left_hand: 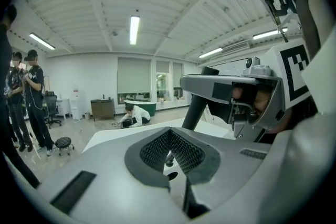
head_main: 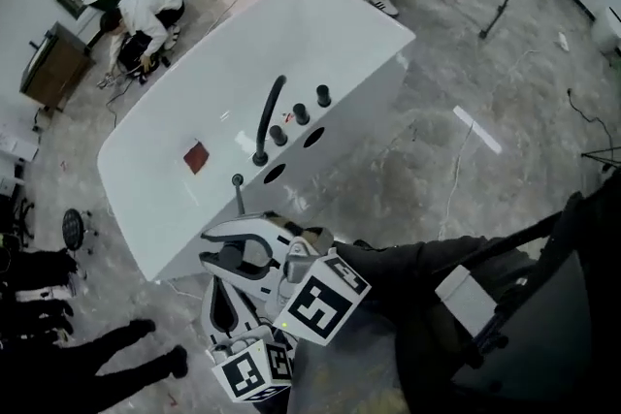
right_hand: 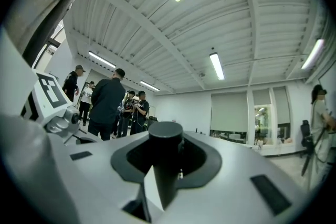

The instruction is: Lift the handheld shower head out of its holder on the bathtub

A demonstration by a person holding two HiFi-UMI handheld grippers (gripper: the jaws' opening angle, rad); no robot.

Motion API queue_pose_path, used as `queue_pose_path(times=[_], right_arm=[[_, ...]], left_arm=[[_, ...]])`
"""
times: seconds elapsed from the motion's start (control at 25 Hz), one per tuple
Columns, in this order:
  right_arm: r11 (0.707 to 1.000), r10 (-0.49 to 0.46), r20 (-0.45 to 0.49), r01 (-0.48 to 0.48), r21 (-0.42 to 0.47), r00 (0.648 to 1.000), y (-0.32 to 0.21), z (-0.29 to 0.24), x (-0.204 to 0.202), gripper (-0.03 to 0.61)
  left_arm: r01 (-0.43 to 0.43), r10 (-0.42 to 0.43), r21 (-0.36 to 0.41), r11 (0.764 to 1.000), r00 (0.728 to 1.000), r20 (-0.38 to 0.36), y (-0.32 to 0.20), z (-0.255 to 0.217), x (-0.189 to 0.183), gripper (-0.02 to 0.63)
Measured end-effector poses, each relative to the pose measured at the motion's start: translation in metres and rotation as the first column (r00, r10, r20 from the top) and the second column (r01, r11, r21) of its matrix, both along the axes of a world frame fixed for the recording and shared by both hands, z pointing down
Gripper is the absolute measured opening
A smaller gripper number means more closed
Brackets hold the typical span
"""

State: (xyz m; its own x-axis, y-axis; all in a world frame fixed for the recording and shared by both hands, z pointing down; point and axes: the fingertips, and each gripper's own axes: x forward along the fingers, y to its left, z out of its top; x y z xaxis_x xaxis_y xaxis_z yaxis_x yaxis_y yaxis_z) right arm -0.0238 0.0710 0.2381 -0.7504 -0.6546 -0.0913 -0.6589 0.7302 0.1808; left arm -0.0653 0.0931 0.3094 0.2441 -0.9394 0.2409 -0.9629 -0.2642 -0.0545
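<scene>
Standing at the near corner of the white bathtub (head_main: 320, 24), head camera looking steeply down. Gray marble floor (head_main: 466, 82) all round.

Right gripper (right_hand: 164, 165): jaws clamped on the shower head (right_hand: 165, 136), a dark round stick sitting upright in the notch of the pads, its flat cap poking above them. A wedge of gap shows between the jaws below the stick.

In the head view the shower head (head_main: 238, 194) stands at the near end of the tub's deck, just beside the rim, last in the row of fittings. My right gripper (head_main: 236, 238) covers its lower part, so I cannot tell whether its foot sits in the holder.

Left gripper (left_hand: 170, 157): jaws together, nothing held, only the small diamond notch between the ribbed pads. It hangs just beside the right one, on the floor side, apart from the tub.

Farther along the deck: the curved black faucet (head_main: 269, 116), then three black knobs (head_main: 302, 114). A small red square (head_main: 197, 156) lies in the tub.

A person in white (head_main: 146, 15) crouches on the floor beyond the far side.
</scene>
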Motion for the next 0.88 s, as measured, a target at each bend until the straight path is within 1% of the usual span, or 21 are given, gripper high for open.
queue_pose_path(times=[0.12,0.2,0.4,0.56,0.76,0.88], right_arm=[[1.000,0.025,-0.025,-0.025,0.008,0.999,0.000,-0.012,-0.003,0.104],[0.999,0.039,-0.024,-0.039,0.002,0.999,-0.001,-0.015,-0.006,0.104],[0.999,0.049,-0.026,-0.050,-0.020,0.998,-0.004,-0.015,-0.020,0.104],[0.998,0.057,-0.028,-0.058,-0.022,0.998,-0.001,-0.017,-0.016,0.104],[0.998,0.066,-0.029,-0.067,-0.021,0.997,-0.004,-0.012,-0.025,0.104],[0.998,0.061,-0.023,-0.062,-0.027,0.998,0.002,-0.014,-0.018,0.104]], left_arm=[[-0.032,0.033,0.026,0.999,0.999,-0.034,-0.004,-0.011,0.000,0.003],[-0.045,0.047,0.038,0.998,0.998,-0.044,-0.004,-0.015,-0.003,0.003],[-0.046,0.050,0.054,0.997,0.997,-0.066,-0.006,-0.024,-0.018,0.003],[-0.057,0.061,0.063,0.996,0.995,-0.074,-0.002,-0.026,-0.014,0.003],[-0.058,0.064,0.071,0.996,0.995,-0.081,-0.002,-0.022,-0.025,0.003],[-0.062,0.067,0.069,0.996,0.995,-0.073,0.007,-0.020,-0.019,0.003]])
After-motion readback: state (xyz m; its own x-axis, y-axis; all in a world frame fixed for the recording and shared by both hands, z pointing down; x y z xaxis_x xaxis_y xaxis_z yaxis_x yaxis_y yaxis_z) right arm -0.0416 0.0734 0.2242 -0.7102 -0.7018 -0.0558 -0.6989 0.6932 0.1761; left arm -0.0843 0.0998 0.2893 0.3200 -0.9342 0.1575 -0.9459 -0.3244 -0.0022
